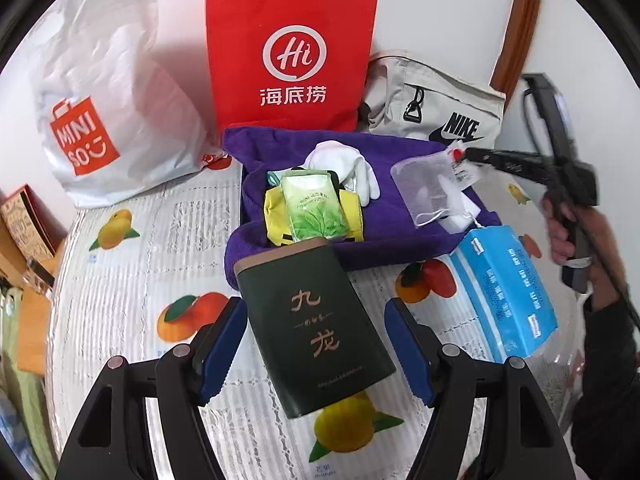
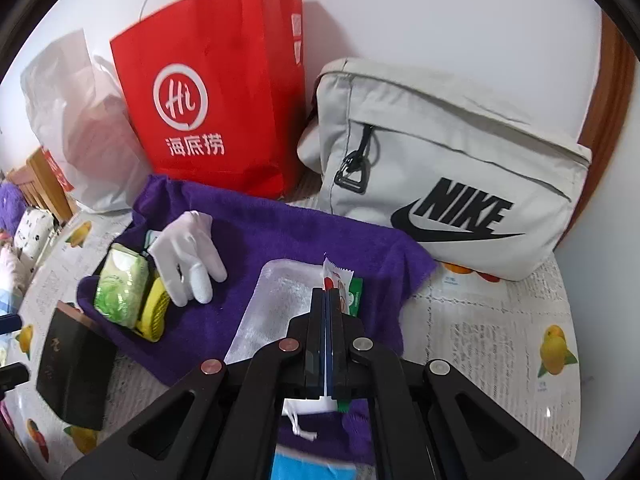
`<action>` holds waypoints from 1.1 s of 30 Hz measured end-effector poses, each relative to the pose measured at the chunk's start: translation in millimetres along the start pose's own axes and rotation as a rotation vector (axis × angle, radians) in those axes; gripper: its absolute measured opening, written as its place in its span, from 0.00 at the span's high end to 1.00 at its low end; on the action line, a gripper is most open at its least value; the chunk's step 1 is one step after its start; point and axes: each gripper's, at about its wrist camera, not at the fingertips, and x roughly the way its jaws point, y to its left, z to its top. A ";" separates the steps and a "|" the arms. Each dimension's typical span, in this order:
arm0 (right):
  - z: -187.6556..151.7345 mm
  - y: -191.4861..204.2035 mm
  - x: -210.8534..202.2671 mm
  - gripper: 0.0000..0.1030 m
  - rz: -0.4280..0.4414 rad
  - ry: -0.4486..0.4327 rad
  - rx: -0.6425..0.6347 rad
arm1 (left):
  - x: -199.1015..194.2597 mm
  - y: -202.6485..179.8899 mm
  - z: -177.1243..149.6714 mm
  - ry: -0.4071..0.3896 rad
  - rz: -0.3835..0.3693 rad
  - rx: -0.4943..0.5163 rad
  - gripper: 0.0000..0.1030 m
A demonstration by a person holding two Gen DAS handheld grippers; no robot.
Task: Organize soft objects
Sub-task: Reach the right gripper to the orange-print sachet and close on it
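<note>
Left wrist: left gripper jaws wide open, straddling dark tin on counter, gripping nothing. Right wrist: right gripper jaws clamped on small sachet above mesh pouch on purple towel. Best kept pinched, lifted slowly, clear of pouch drawstring.

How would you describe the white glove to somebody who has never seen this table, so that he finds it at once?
Find the red paper bag at the wall; in front of it a purple towel is spread on the table. The white glove lies on the towel's far part, beside a green tissue pack. It alone is plain white with fingers.
</note>
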 end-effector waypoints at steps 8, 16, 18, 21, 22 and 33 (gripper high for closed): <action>-0.2 9.4 19.6 0.99 0.026 0.032 -0.003 | -13.6 2.0 -18.1 -0.030 -0.031 -0.065 0.33; -0.5 15.5 32.8 0.98 0.069 0.064 -0.003 | -2.9 12.7 -24.7 0.019 -0.054 -0.110 0.33; -1.7 15.8 34.7 0.97 0.080 0.069 0.003 | -3.1 14.0 -25.5 0.023 -0.049 -0.108 0.33; -2.9 15.9 37.4 0.90 0.099 0.083 0.008 | -3.6 14.7 -26.6 0.032 -0.045 -0.109 0.33; -3.3 15.4 37.4 0.82 0.106 0.086 0.013 | -4.1 14.5 -27.4 0.034 -0.047 -0.109 0.33; -13.5 6.2 9.8 0.58 0.159 0.055 0.059 | -16.7 8.8 -36.8 0.052 -0.039 -0.101 0.32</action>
